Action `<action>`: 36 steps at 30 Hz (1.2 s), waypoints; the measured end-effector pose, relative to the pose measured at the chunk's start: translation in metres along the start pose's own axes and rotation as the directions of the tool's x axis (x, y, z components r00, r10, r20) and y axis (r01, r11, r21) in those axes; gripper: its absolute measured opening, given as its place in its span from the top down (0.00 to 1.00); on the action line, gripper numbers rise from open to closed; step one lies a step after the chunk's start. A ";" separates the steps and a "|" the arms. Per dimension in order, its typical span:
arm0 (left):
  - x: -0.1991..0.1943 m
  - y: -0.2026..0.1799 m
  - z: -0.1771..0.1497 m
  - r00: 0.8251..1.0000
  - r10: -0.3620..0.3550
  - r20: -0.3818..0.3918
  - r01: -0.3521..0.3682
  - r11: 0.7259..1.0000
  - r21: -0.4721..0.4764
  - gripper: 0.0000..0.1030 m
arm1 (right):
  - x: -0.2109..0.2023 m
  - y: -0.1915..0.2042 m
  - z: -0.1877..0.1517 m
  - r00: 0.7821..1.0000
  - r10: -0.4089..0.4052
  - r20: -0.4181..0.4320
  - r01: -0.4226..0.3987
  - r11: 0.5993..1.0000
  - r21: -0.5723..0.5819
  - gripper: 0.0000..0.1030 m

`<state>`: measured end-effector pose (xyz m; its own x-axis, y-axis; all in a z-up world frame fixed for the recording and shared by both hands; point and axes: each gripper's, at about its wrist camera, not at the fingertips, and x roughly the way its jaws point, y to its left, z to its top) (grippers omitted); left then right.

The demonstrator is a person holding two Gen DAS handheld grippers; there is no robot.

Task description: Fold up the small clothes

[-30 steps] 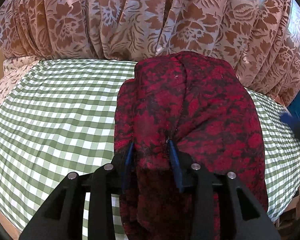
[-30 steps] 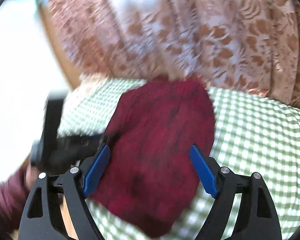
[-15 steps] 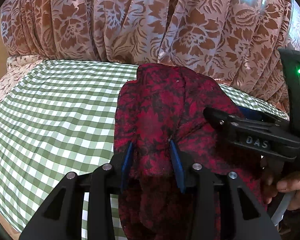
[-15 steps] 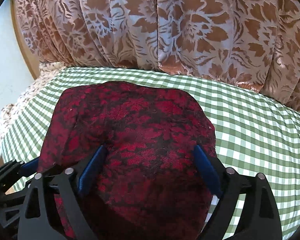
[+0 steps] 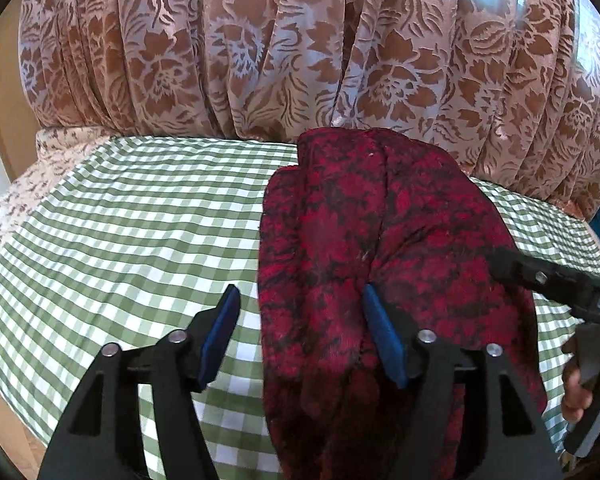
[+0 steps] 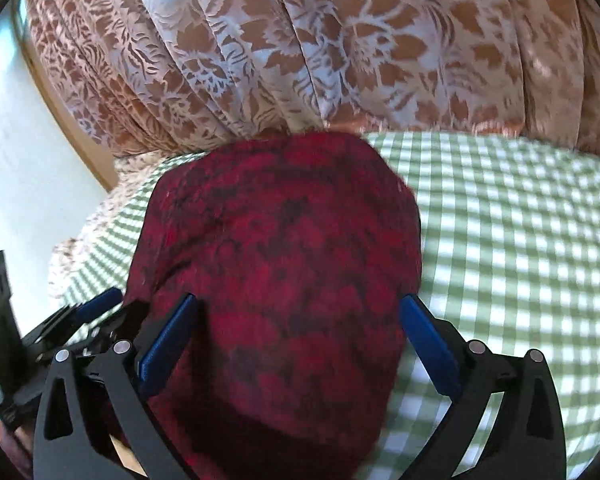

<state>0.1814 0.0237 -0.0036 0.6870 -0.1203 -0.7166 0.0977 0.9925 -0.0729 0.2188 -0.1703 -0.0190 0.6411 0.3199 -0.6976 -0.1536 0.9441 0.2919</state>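
The red cloth [image 5: 380, 264] lies folded on the checked table [image 5: 120, 240], curtain [image 5: 280, 48] at 12 o'clock. Left gripper [image 5: 300, 328] is opening, cloth between but unpinched. Right gripper [image 6: 296, 336] is opening wide astride the cloth.

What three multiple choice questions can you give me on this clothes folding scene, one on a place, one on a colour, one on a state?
1. Where does the red and black garment lie?
A. On the green checked cloth
B. On a bare floor
C. On a chair seat

2. What colour are the pads of the left gripper?
A. Yellow
B. Blue
C. White

3. How does the garment sit on the cloth?
A. Spread out in a single flat layer
B. Rolled into a tight tube
C. Bunched, with folds and creases

Answers:
1 A, the green checked cloth shows on both sides of it.
2 B, both pads show blue against the black fingers.
3 C, ridges and a deep crease run along it.
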 end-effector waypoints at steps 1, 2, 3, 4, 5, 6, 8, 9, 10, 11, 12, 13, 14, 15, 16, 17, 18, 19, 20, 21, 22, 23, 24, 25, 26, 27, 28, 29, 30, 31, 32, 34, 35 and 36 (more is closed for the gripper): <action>-0.002 0.001 -0.001 1.000 0.004 0.004 -0.004 1.000 0.004 0.34 | -0.001 -0.004 -0.005 1.000 0.020 -0.008 -0.020 1.000 0.016 0.03; -0.003 0.001 -0.002 1.000 0.004 0.005 -0.004 1.000 0.005 0.33 | -0.003 -0.009 -0.010 0.999 0.047 -0.020 -0.047 0.998 0.037 0.03; -0.005 0.002 -0.003 1.000 0.005 0.007 -0.005 1.000 0.006 0.31 | -0.003 -0.014 -0.015 0.997 0.071 -0.028 -0.069 0.996 0.057 0.03; -0.006 0.003 -0.004 1.000 0.012 0.012 -0.013 1.000 0.008 0.28 | -0.003 -0.018 -0.020 0.995 0.093 -0.036 -0.090 0.993 0.077 0.03; -0.006 0.003 -0.005 1.000 0.016 0.015 -0.017 1.000 0.012 0.25 | -0.002 -0.024 -0.024 0.991 0.124 -0.052 -0.118 0.987 0.105 0.03; -0.006 0.003 -0.006 1.000 0.018 0.015 -0.018 1.000 0.019 0.24 | 0.002 -0.030 -0.029 0.984 0.162 -0.075 -0.150 0.979 0.138 0.03; -0.007 0.004 -0.008 1.000 0.004 0.015 -0.005 1.000 0.027 0.24 | 0.009 -0.038 -0.034 0.971 0.217 -0.098 -0.195 0.962 0.192 0.03; -0.007 0.004 -0.009 1.000 0.005 0.017 -0.006 1.000 0.028 0.23 | 0.013 -0.042 -0.036 0.963 0.248 -0.107 -0.221 0.950 0.219 0.03; -0.006 0.005 -0.009 1.000 0.007 0.019 -0.008 1.000 0.029 0.21 | 0.017 -0.045 -0.037 0.956 0.271 -0.111 -0.240 0.942 0.234 0.03; -0.005 0.004 -0.009 1.000 0.004 0.015 -0.005 1.000 0.029 0.19 | 0.020 -0.046 -0.037 0.950 0.290 -0.115 -0.256 0.936 0.242 0.03; -0.004 0.004 -0.010 1.000 -0.002 0.010 0.002 1.000 0.030 0.19 | 0.024 -0.048 -0.037 0.944 0.308 -0.120 -0.271 0.929 0.250 0.03; -0.003 0.004 -0.010 1.000 -0.014 0.004 0.013 0.999 0.031 0.16 | 0.028 -0.049 -0.037 0.937 0.326 -0.124 -0.287 0.923 0.258 0.03; 0.001 0.006 -0.011 0.999 -0.037 -0.008 0.038 0.999 0.032 0.14 | 0.033 -0.052 -0.036 0.924 0.358 -0.131 -0.315 0.910 0.269 0.03; 0.003 0.006 -0.012 0.998 -0.056 -0.016 0.056 0.998 0.033 0.14 | 0.037 -0.053 -0.035 0.914 0.382 -0.137 -0.335 0.900 0.279 0.03; 0.005 0.007 -0.012 0.997 -0.068 -0.022 0.069 0.997 0.031 0.13 | 0.041 -0.056 -0.035 0.903 0.405 -0.144 -0.353 0.890 0.289 0.03; 0.009 0.009 -0.013 0.996 -0.090 -0.024 0.090 0.996 0.023 0.10 | 0.045 -0.057 -0.034 0.893 0.425 -0.150 -0.369 0.881 0.297 0.03; 0.012 0.011 -0.014 0.994 -0.106 -0.025 0.106 0.994 0.014 0.08 | 0.049 -0.059 -0.034 0.881 0.447 -0.154 -0.388 0.870 0.303 0.03; 0.015 0.012 -0.014 0.992 -0.124 -0.029 0.124 0.992 0.002 0.06 | 0.052 -0.060 -0.034 0.872 0.464 -0.155 -0.404 0.862 0.307 0.03; 0.021 0.017 -0.015 0.986 -0.160 -0.039 0.159 0.987 -0.028 0.03 | 0.056 -0.061 -0.034 0.860 0.487 -0.154 -0.426 0.850 0.310 0.03; 0.026 0.023 -0.016 0.977 -0.205 -0.050 0.202 0.977 -0.068 0.03 | 0.059 -0.061 -0.033 0.851 0.503 -0.152 -0.442 0.842 0.310 0.03; 0.031 0.028 -0.018 0.968 -0.245 -0.058 0.238 0.966 -0.101 0.03 | 0.062 -0.062 -0.033 0.840 0.522 -0.149 -0.461 0.831 0.310 0.03; 0.039 0.036 -0.020 0.944 -0.323 -0.067 0.309 0.937 -0.160 0.03 | 0.063 -0.062 -0.033 0.834 0.531 -0.147 -0.471 0.826 0.310 0.03; 0.045 0.041 -0.023 0.925 -0.373 -0.073 0.354 0.915 -0.196 0.03 | 0.064 -0.062 -0.032 0.830 0.538 -0.146 -0.479 0.821 0.310 0.03; 0.054 0.047 -0.026 0.892 -0.445 -0.078 0.416 0.876 -0.244 0.05 | 0.065 -0.062 -0.031 0.829 0.541 -0.145 -0.482 0.821 0.307 0.03; 0.059 0.050 -0.030 0.855 -0.514 -0.071 0.478 0.833 -0.278 0.15 | 0.065 -0.060 -0.030 0.830 0.538 -0.147 -0.481 0.824 0.299 0.03; 0.063 0.052 -0.033 0.812 -0.582 -0.057 0.540 0.784 -0.307 0.22 | 0.065 -0.058 -0.029 0.832 0.534 -0.149 -0.478 0.827 0.296 0.03; 0.066 0.055 -0.037 0.785 -0.618 -0.039 0.572 0.748 -0.337 0.26 | 0.065 -0.057 -0.028 0.834 0.530 -0.149 -0.474 0.829 0.297 0.03; 0.066 0.056 -0.039 0.780 -0.626 -0.028 0.582 0.741 -0.335 0.31 | 0.064 -0.055 -0.028 0.838 0.526 -0.148 -0.470 0.832 0.296 0.03; 0.065 0.055 -0.040 0.772 -0.636 -0.018 0.596 0.734 -0.325 0.33 | 0.063 -0.053 -0.026 0.840 0.521 -0.148 -0.467 0.835 0.290 0.05; 0.063 0.056 -0.040 0.757 -0.654 -0.005 0.616 0.715 -0.331 0.39 | 0.060 -0.049 -0.023 0.842 0.519 -0.147 -0.469 0.840 0.273 0.08; 0.062 0.058 -0.040 0.740 -0.672 0.007 0.634 0.695 -0.340 0.43 | 0.058 -0.047 -0.021 0.841 0.520 -0.147 -0.473 0.841 0.263 0.11; 0.054 0.063 -0.037 0.721 -0.692 0.040 0.661 0.668 -0.341 0.46 | 0.052 -0.044 -0.016 0.836 0.530 -0.143 -0.488 0.837 0.249 0.15; 0.049 0.064 -0.033 0.718 -0.694 0.052 0.668 0.666 -0.333 0.46 | 0.049 -0.041 -0.009 0.831 0.538 -0.141 -0.499 0.834 0.237 0.16; 0.045 0.065 -0.028 0.715 -0.696 0.061 0.673 0.663 -0.328 0.46 | 0.046 -0.038 -0.005 0.828 0.542 -0.141 -0.507 0.833 0.223 0.16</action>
<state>0.1979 0.0836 -0.0600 0.4676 -0.7781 -0.4194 0.2909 0.5835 -0.7582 0.2504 -0.1916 -0.0655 0.3416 0.7882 -0.5119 -0.2855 0.6060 0.7425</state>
